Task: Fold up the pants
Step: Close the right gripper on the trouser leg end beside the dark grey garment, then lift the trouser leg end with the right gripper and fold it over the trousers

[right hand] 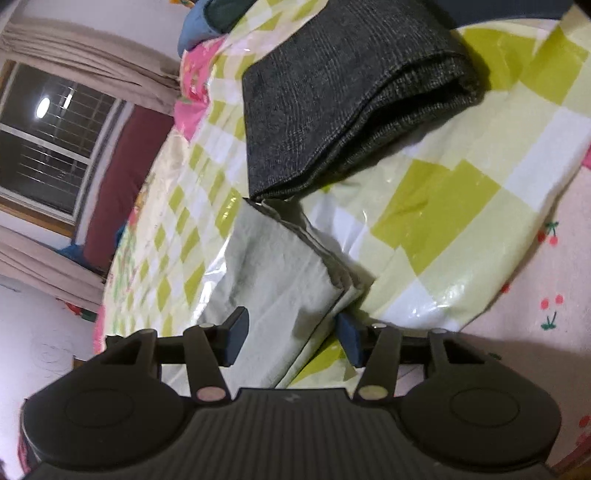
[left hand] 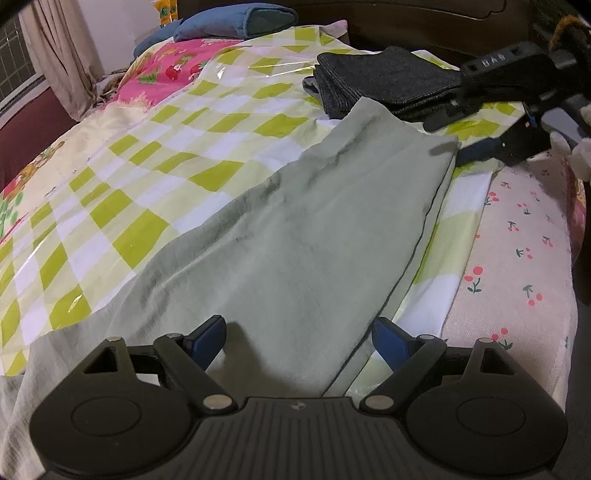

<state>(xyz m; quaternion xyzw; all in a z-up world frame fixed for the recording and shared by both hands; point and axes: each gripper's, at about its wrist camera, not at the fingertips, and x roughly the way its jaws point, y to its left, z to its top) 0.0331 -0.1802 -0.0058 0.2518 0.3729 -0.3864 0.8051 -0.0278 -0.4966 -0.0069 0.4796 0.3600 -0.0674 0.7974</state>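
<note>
Pale green pants point(left hand: 295, 221) lie folded lengthwise on the bed, running from near my left gripper to the far right. My left gripper point(left hand: 299, 341) hovers open over their near end, its blue pads point(left hand: 207, 338) wide apart and off the cloth. My right gripper point(right hand: 293, 338) stands open at the far end of the pants point(right hand: 280, 266); the layered hem corner lies between its pads point(right hand: 236, 334) without being pressed. In the left wrist view the right gripper point(left hand: 456, 134) shows at the upper right, beside the hem.
Folded dark grey pants point(left hand: 388, 81) point(right hand: 325, 110) lie just beyond the green hem. A glossy green-and-white checked sheet point(left hand: 166, 166) point(right hand: 443, 206) covers the bed. A cherry-print towel point(left hand: 517, 240) lines the right edge. A blue pillow point(left hand: 229, 22) lies at the back, with a curtained window point(right hand: 48, 140) to the left.
</note>
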